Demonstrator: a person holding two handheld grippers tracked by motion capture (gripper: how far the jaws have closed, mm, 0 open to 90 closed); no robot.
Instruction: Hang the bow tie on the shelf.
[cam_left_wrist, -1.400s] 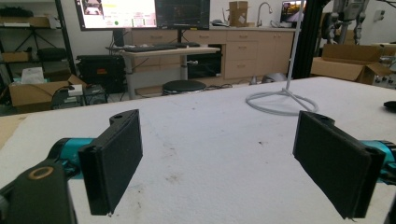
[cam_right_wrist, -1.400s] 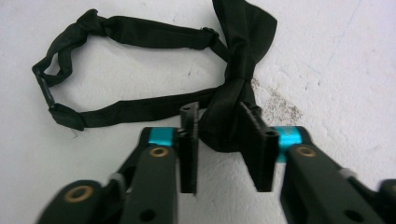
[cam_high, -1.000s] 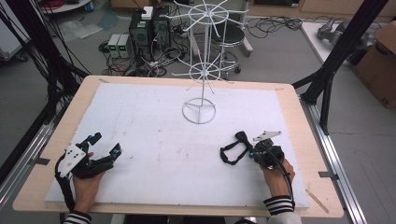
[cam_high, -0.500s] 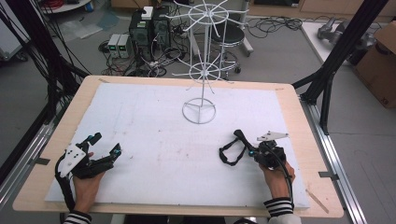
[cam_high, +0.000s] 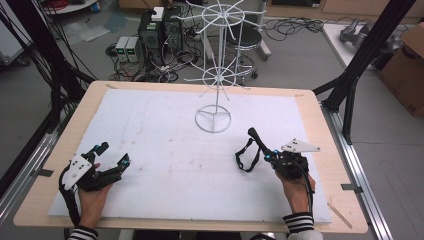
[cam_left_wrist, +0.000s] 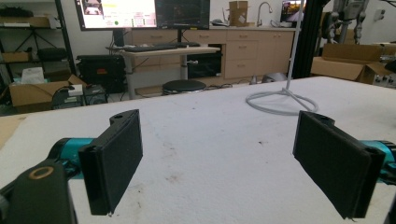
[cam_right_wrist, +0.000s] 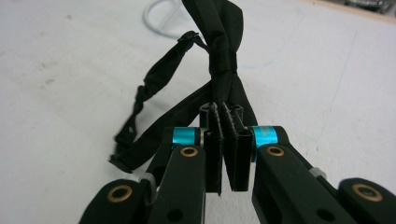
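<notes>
While the left gripper (cam_high: 111, 161) rests wide open at 8 o'clock on the surface (cam_high: 165, 150), the right gripper (cam_right_wrist: 226, 140) jaws clamp a black strap (cam_right_wrist: 219, 42) at 4 o'clock.

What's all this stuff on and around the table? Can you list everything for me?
Wire stand: one, white, far middle of the table, ring base on the mat.
Strap: one, black, right of centre, pinched at one end, the rest trailing on the mat.
Mat: one, white, covering most of the table.
Table: one, light wood, rounded corners.
Computer towers: two, black, on the floor beyond the table.
Stool: one, black seat, behind the stand.
Cardboard box: one, brown, floor at far right.
Left gripper: one, black, jaws wide apart, near-left of the mat.
Right gripper: one, black with teal rings, jaws shut on the strap.
Hands: two, striped sleeves, near edge.
</notes>
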